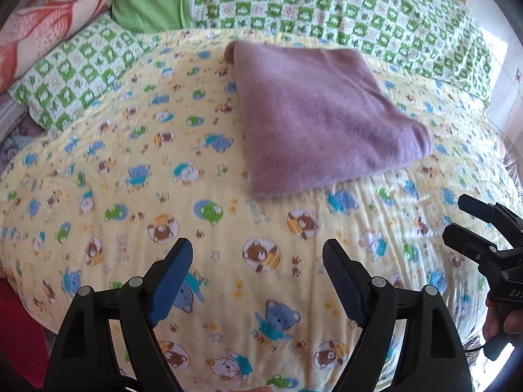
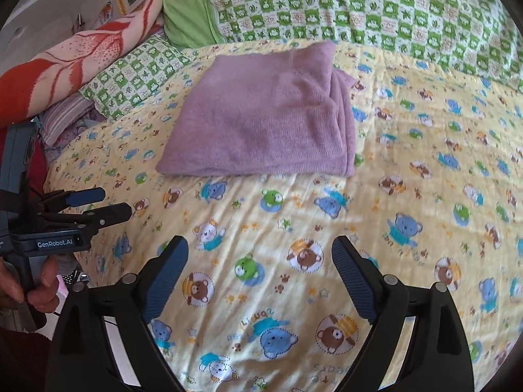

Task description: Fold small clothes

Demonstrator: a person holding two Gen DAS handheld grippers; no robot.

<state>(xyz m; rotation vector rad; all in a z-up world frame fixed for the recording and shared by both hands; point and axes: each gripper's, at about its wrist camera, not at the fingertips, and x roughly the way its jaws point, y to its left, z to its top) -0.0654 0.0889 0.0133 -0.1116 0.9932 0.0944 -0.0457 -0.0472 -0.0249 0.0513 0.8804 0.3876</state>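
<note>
A purple knit garment (image 1: 320, 121) lies folded into a rough square on the yellow bear-print bedspread (image 1: 228, 228); it also shows in the right wrist view (image 2: 264, 121). My left gripper (image 1: 258, 254) is open and empty, held above the bedspread short of the garment's near edge. My right gripper (image 2: 260, 253) is open and empty, also short of the garment. Each gripper shows in the other's view: the right gripper (image 1: 457, 215) at the right edge, the left gripper (image 2: 114, 202) at the left edge.
A green checked quilt (image 2: 359, 9) lies across the back of the bed. A green checked pillow (image 1: 75, 75) and a red and white blanket (image 2: 72, 58) are stacked at the left. The bed's near edge drops off at lower left.
</note>
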